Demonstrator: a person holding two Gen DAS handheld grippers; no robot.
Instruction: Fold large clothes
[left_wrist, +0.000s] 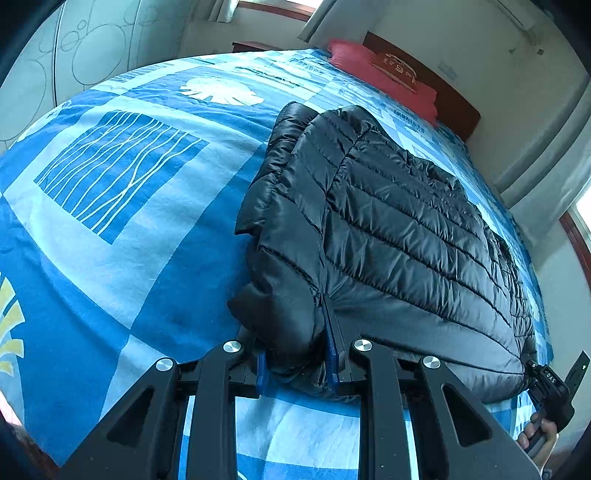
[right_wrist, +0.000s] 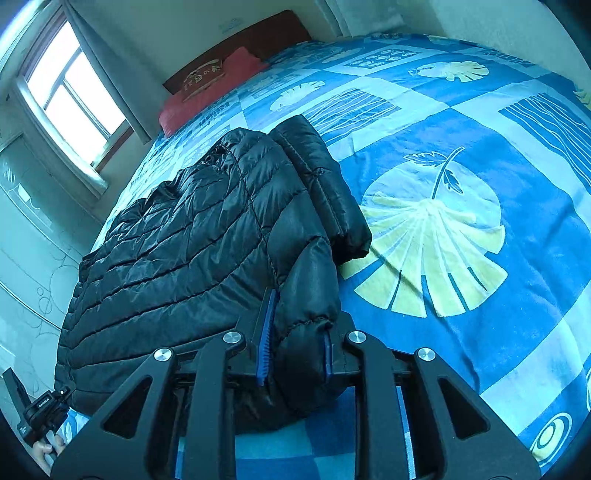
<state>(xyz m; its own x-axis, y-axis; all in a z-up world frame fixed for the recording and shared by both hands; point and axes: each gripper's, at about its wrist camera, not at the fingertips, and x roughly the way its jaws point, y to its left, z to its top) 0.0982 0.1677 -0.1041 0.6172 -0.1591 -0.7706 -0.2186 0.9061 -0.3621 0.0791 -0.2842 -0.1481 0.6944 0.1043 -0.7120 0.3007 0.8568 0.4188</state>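
Both tongs are closed on the near edge of the black puffy jacket (left_wrist: 388, 229). Left tongs (left_wrist: 297, 363) pinch a thick bunch of cloth at one near corner, where a sleeve seems to be folded in. Right tongs (right_wrist: 297, 350) hold the other near corner, with a fat roll of jacket squeezed between the blue pads (right_wrist: 266, 339). I think each corner is held so the whole edge can go up flat and even, not sag in the middle. The jacket lies on the bed (left_wrist: 122, 236), on a blue cover with leaf shapes, and its far end points toward the red pillow (left_wrist: 384, 77) by the headboard. It looks folded in at the sides already, so it is long and thin. My guess is the next fold carries this near edge over to the far end. The cloth is shiny and puffy, so it could slip out or spring back open.
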